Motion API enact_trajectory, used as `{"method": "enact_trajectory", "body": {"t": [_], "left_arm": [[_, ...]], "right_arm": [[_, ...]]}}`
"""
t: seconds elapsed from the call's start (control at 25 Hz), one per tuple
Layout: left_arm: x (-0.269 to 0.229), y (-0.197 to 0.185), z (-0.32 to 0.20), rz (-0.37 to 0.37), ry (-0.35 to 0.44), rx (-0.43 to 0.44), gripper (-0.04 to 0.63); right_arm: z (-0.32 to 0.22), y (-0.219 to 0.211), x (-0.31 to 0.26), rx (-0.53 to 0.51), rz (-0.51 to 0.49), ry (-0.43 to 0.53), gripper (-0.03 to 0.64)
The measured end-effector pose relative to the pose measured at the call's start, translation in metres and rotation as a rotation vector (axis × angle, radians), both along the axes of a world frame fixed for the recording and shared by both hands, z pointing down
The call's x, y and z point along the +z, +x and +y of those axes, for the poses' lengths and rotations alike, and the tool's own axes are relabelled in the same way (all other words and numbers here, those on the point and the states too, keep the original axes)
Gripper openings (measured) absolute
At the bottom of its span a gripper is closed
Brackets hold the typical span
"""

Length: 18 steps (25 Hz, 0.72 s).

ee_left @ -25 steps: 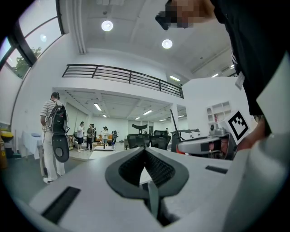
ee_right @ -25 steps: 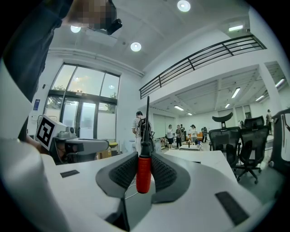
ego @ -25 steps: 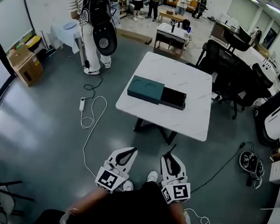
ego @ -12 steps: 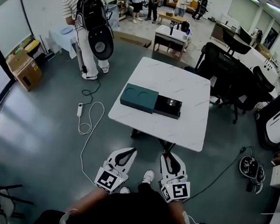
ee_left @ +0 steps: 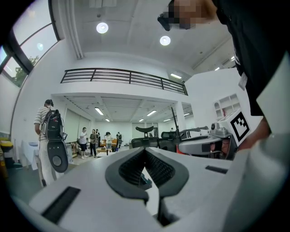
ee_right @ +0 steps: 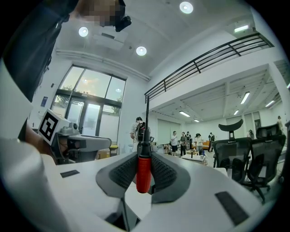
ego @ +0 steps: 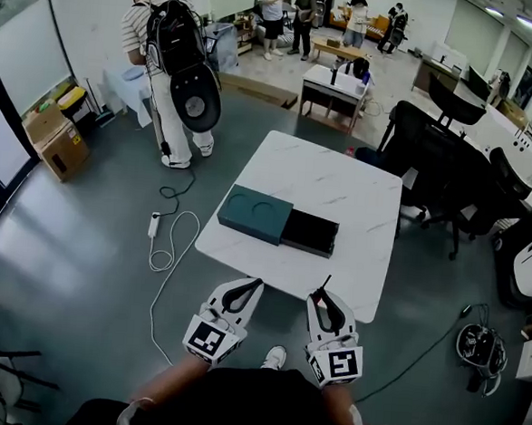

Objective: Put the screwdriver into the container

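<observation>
We are seeing a screwdriver showing a red handle and black shaft, a container showing dark teal with a black tray, and a bench showing white, faintly veined marble.

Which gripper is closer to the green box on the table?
Left. The left gripper sits almost straight before the green box, near the front edge of the table. The right gripper, holding the screwdriver, is off to the box's right, before the black container.

Head view steeply down, gripper views level, forward
</observation>
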<state>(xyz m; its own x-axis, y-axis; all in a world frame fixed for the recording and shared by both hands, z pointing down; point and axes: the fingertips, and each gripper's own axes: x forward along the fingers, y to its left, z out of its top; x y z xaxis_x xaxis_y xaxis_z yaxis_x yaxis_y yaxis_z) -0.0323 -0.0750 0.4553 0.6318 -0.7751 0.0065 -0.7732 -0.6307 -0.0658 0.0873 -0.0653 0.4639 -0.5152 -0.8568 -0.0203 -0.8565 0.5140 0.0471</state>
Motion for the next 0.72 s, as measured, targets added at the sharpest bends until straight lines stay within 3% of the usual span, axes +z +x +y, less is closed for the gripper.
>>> {"method": "enact_trajectory", "body": {"t": [0.28,0.52,0.72], "left_arm": [[0.0,0.007,-0.035,-0.018,-0.006,-0.063,0.005],[0.011,0.006,-0.056,-0.055,-0.04,-0.075,0.005],[0.014,-0.006,-0.08,-0.027,-0.049,-0.079,0.005]], "right_arm": [[-0.043,0.033,-0.002,-0.01,-0.068,-0.013,0.104],[-0.061,0.039,0.007,-0.015,-0.073,-0.023,0.104],[-0.083,0.031,0.006,-0.005,-0.078,-0.038,0.104]]}}
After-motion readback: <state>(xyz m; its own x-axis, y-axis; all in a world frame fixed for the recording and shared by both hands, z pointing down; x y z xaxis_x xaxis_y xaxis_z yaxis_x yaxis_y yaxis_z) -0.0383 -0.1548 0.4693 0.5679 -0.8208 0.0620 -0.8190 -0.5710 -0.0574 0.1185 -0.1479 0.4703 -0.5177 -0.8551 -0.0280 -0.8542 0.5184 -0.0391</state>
